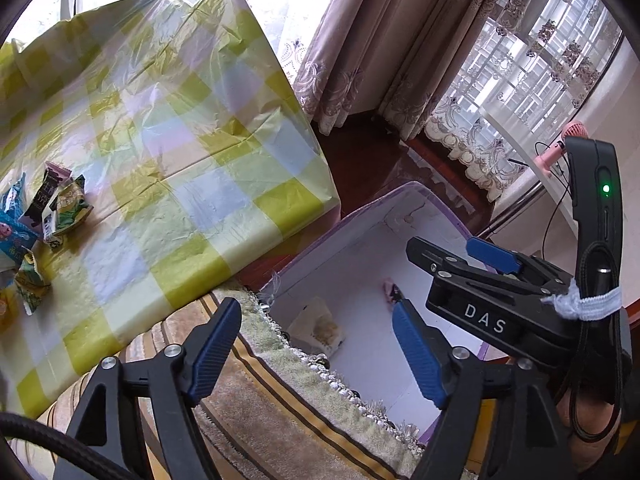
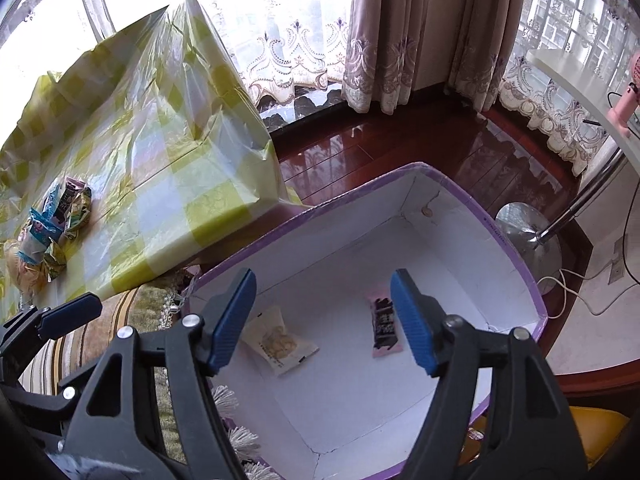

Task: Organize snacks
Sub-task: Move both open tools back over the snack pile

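Observation:
A white box with a purple rim (image 2: 500, 232) stands beside the table; it also shows in the left wrist view (image 1: 360, 216). Inside lie a pale snack packet (image 2: 280, 344) and a pink-and-black snack packet (image 2: 384, 328). My right gripper (image 2: 324, 320) is open and empty, hanging over the box. My left gripper (image 1: 320, 348) is open and empty above the box's near-left edge and a striped cushion (image 1: 280, 412). A pile of snack packets (image 1: 48, 212) lies on the checked tablecloth (image 1: 180, 140) at the left, also seen in the right wrist view (image 2: 56, 216).
The right gripper's body (image 1: 500, 300) sits over the box in the left wrist view. Dark wooden floor (image 2: 400, 148), curtains (image 2: 400, 40) and a chrome lamp base (image 2: 524, 232) lie beyond the box. A white shelf with a pink fan (image 1: 568, 140) stands at the right.

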Available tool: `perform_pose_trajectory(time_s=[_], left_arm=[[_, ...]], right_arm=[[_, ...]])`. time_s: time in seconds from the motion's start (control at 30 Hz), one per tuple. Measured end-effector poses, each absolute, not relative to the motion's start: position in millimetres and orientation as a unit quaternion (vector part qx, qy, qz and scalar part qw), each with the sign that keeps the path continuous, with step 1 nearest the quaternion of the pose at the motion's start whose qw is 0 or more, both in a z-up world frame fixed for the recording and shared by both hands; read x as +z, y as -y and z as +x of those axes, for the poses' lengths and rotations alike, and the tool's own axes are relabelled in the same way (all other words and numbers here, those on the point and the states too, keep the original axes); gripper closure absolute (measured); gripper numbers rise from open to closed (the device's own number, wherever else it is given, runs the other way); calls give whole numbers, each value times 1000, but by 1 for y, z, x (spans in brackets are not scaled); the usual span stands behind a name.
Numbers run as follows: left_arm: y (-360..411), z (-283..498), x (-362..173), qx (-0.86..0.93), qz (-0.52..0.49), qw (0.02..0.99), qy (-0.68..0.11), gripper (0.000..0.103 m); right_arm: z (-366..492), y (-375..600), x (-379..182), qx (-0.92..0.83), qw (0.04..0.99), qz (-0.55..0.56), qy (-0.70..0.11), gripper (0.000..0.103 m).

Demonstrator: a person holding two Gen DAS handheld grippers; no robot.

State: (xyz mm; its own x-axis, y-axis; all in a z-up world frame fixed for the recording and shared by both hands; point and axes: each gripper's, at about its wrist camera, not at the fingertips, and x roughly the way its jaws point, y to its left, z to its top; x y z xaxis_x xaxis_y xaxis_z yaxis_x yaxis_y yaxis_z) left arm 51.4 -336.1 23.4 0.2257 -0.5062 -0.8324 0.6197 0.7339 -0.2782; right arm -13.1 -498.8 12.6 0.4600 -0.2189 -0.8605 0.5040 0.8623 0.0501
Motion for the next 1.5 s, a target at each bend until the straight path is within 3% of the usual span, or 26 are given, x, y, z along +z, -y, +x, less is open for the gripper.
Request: perform_pose_trajectory(time_s=[0.2, 0.43, 1.23, 1.5], left_arm=[[313, 59, 31, -278, 62, 825, -488, 21], [264, 69, 40, -238, -3, 852, -466, 21], [50, 60, 46, -78, -102, 897, -423, 21], [-16, 53, 29, -24, -128, 892, -434, 30]], right_arm=[[-5, 485, 20, -219, 845, 115, -475, 22], [-4, 470, 37, -204, 869, 101, -439, 16], [32, 356, 45, -9, 893, 113, -435, 16], [52, 311, 39, 30, 889, 85, -449, 16]])
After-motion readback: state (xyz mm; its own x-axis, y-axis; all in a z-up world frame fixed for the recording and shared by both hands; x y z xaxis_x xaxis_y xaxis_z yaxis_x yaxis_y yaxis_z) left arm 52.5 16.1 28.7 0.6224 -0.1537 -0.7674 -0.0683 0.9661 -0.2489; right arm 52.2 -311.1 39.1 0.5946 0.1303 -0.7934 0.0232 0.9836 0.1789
